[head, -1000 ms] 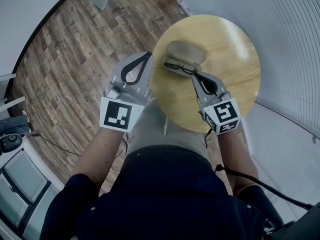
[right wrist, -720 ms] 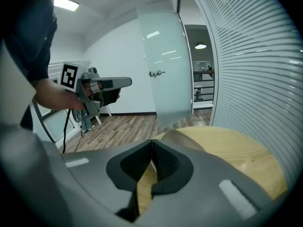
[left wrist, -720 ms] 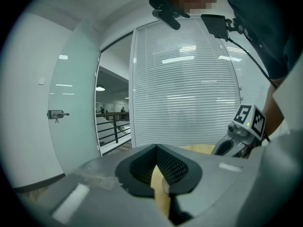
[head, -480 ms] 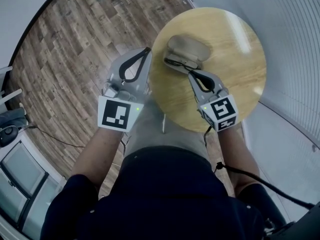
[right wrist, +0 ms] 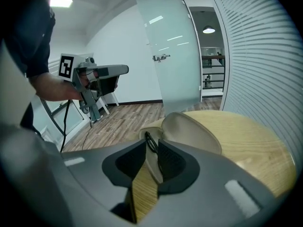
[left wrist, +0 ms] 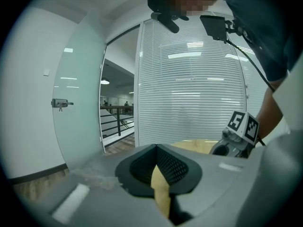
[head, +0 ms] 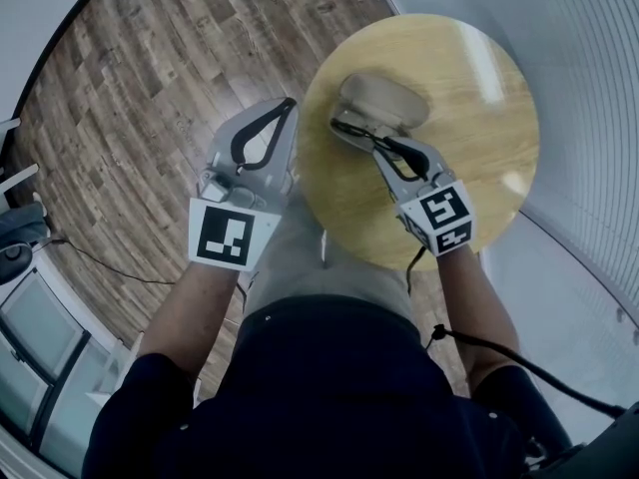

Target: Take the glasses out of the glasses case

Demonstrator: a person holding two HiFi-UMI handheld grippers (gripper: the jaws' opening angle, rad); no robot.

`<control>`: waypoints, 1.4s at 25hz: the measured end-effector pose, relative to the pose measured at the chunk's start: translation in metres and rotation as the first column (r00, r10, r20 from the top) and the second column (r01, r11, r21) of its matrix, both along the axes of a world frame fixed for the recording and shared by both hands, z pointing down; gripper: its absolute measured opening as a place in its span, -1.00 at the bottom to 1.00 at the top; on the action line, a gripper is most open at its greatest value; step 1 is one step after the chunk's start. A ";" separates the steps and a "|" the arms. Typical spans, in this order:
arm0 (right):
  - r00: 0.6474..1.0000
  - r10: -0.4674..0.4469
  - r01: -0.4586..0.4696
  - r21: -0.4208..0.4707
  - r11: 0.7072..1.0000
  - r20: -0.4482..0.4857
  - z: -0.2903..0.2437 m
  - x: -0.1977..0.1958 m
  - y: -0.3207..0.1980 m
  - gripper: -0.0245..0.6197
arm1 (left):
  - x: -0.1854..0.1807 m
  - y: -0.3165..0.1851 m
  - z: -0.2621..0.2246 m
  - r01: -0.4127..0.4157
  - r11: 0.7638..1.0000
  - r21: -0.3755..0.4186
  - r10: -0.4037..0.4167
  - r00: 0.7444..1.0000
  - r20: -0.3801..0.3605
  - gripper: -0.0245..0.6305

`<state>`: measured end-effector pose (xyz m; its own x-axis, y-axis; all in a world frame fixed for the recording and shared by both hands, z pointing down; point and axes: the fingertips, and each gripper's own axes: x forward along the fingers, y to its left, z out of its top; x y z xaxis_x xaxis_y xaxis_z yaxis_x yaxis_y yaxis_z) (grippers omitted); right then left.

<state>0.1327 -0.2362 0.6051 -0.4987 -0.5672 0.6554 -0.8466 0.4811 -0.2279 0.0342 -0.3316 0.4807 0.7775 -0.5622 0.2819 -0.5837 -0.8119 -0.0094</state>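
Right gripper (head: 379, 148) reaches up from the lower right of the head view onto the round pale wooden table (head: 469, 118). Its tips are at the thin black-framed glasses (head: 351, 128), which lie at the lower-left edge of the open beige oval glasses case (head: 384, 96), upper centre. Left gripper (head: 291, 103) hovers just left of the table's rim.

In the left gripper view its jaws meet at the tips, empty.

In the right gripper view the jaws have just been opening and stand apart — the black frame (right wrist: 149, 138) shows in the gap, the pads not closed on it — with the case's lid (right wrist: 189, 129) raised just behind.
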 end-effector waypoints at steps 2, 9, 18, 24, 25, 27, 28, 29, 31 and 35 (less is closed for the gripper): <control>1.000 -0.019 0.019 -0.012 1.000 -0.002 0.006 -0.002 0.000 -0.64 | 0.000 -0.001 0.005 0.006 1.000 -0.014 -0.006 1.000 0.005 -0.91; 0.999 -0.044 0.044 -0.042 0.998 -0.009 0.025 -0.002 -0.002 -0.63 | -0.002 -0.002 0.018 0.021 0.999 -0.037 -0.021 1.000 0.013 -0.91; 0.995 -0.100 0.097 -0.078 0.992 -0.025 0.038 -0.001 -0.008 -0.60 | -0.003 -0.011 0.026 0.037 0.998 -0.055 -0.035 0.999 0.032 -0.91; 0.985 -0.170 0.166 -0.107 0.980 -0.029 0.042 -0.007 -0.010 -0.58 | -0.002 -0.016 0.028 0.046 0.997 -0.063 -0.044 0.999 0.028 -0.91; 0.983 -0.182 0.177 -0.112 0.978 -0.030 0.043 -0.008 -0.009 -0.57 | -0.002 -0.016 0.028 0.047 0.997 -0.064 -0.045 0.999 0.029 -0.91; 0.980 -0.200 0.195 -0.123 0.973 -0.027 0.044 -0.009 -0.006 -0.57 | -0.002 -0.016 0.029 0.051 0.997 -0.065 -0.049 0.998 0.030 -0.91; 0.977 -0.210 0.205 -0.130 0.970 -0.027 0.045 -0.010 -0.005 -0.57 | -0.002 -0.018 0.029 0.055 0.996 -0.064 -0.054 0.998 0.028 -0.91; 0.975 -0.222 0.216 -0.137 0.967 -0.029 0.047 -0.011 -0.005 -0.57 | -0.002 -0.019 0.029 0.061 0.996 -0.065 -0.059 0.998 0.026 -0.91; 0.969 -0.243 0.236 -0.150 0.960 -0.034 0.050 -0.012 -0.007 -0.57 | -0.003 -0.023 0.028 0.069 0.996 -0.065 -0.068 0.997 0.021 -0.91; 0.960 -0.277 0.267 -0.179 0.947 -0.035 0.052 -0.018 -0.011 -0.56 | -0.006 -0.031 0.027 0.078 0.995 -0.068 -0.077 0.997 0.017 -0.91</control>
